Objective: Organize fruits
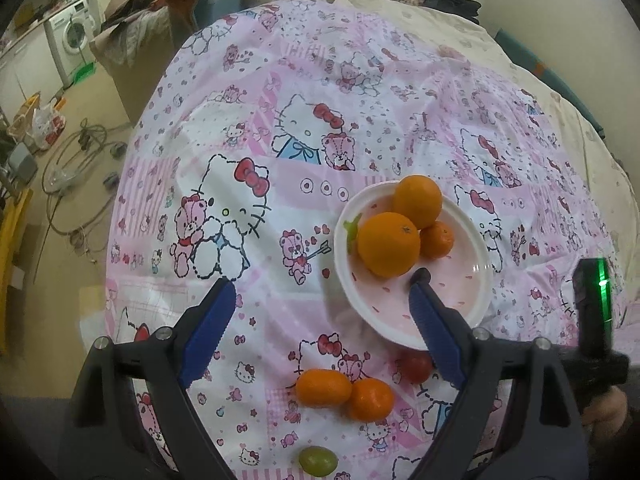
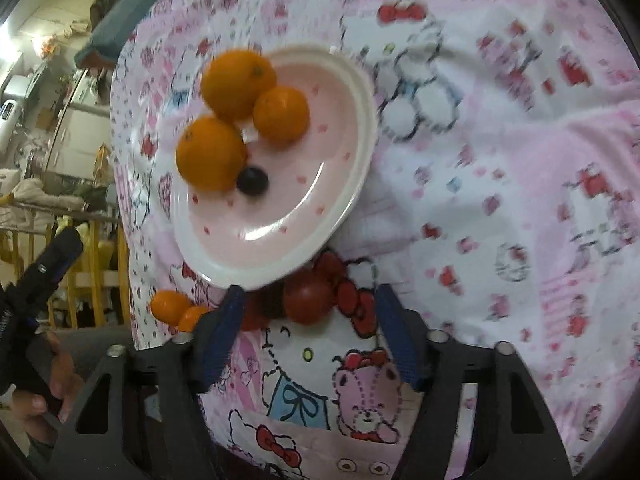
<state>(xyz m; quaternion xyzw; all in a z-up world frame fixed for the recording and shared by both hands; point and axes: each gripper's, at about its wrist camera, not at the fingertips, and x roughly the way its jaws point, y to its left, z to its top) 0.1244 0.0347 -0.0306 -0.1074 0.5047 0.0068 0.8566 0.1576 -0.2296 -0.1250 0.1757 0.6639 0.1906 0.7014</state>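
Observation:
A pink plate with a white rim holds three oranges and a dark grape. On the cloth in front of it lie two mandarins, a red tomato and a green grape. My left gripper hangs open above the cloth, and its right finger crosses the plate's near side in this view. My right gripper is open low over the tomato. The tomato sits between the blue pads with a gap on each side.
The Hello Kitty cloth covers a soft bed with a cream quilt behind it. Its left edge drops to a floor with cables and a washing machine. A hand holds the left gripper's handle. A darker red fruit lies beside the tomato.

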